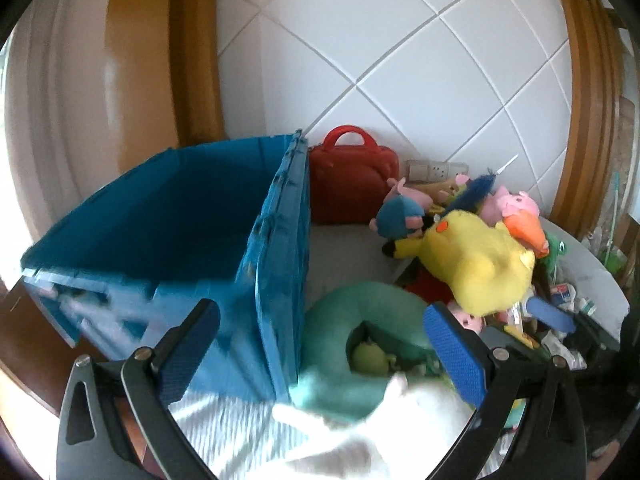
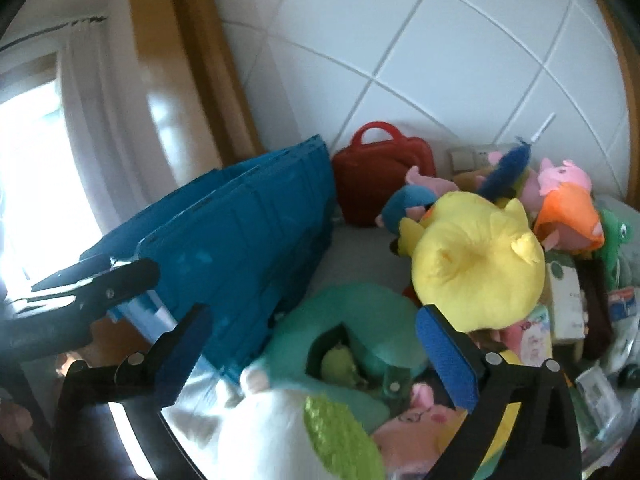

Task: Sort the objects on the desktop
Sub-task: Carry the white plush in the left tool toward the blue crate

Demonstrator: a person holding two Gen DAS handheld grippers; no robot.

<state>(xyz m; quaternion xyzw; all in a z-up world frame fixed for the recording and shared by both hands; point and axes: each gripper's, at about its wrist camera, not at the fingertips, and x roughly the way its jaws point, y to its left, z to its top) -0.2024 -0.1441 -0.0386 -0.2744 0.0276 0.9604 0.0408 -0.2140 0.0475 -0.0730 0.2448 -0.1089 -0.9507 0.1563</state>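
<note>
Tongs first, nearest the lens: the left gripper [image 1: 320,352] stands with its blue pads spread wide and nothing pinched, and the right gripper [image 2: 308,360] is just as wide, nothing pinched either. Right under both, a white plush [image 1: 384,428] lies blurred on the striped cloth [image 1: 228,428]; from the right wrist view it shows a lime-green patch and sits between the right fingers with no pad pressing it.

Just past that, a teal neck pillow [image 1: 360,308] curls around a small green toy [image 1: 370,356], close against the side of the blue crate [image 1: 280,260]. The crate stands to the left, and what I can see of its inside looks empty, though its near floor is hidden behind the wall.

Over to the right, the heap is still tall: a big yellow plush [image 1: 476,260] on top, an orange plush [image 1: 524,228] and pink pig plushes [image 1: 516,202] behind it, small boxes and packets [image 2: 568,308] spilling along the right edge. At the back, a red case [image 1: 352,180] leans against the tiled wall.

So my read: sorting has hardly started. Nearly everything waits outside the crate, and the white plush looks like the closest candidate for a pickup.
</note>
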